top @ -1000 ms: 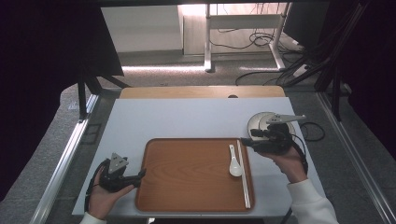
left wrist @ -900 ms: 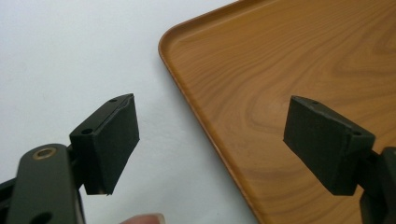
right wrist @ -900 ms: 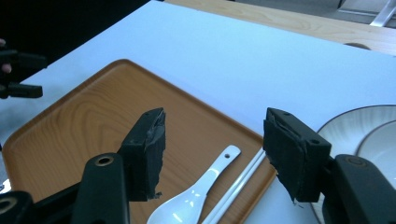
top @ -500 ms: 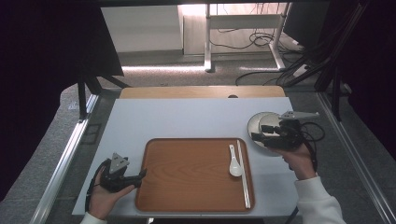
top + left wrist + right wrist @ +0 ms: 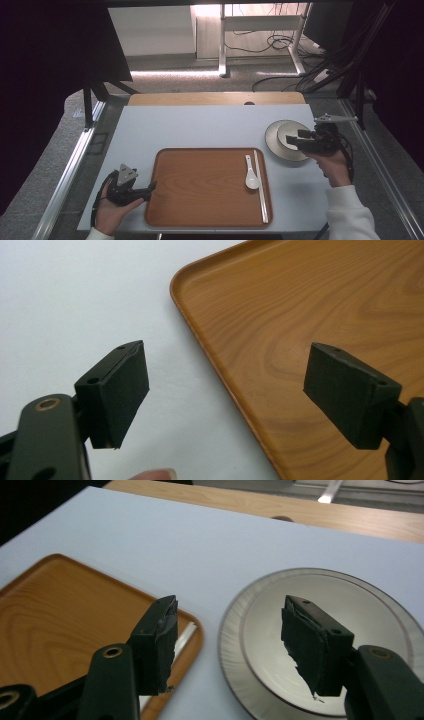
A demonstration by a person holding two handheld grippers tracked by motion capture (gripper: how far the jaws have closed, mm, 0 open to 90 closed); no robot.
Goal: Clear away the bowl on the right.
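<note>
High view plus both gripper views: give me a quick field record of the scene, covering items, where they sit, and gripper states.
surface: pale blue-grey table top
tray: rounded brown wooden tray, near centre
spoon: white ceramic spoon lying on tray, right side
chopsticks: pale chopsticks lying on tray, beside spoon at the right rim
plate: round grey-rimmed plate, on table right of tray
left gripper: open, holding nothing, at tray's left edge
right gripper: open, holding nothing, jaws over plate's near-left rim
</note>
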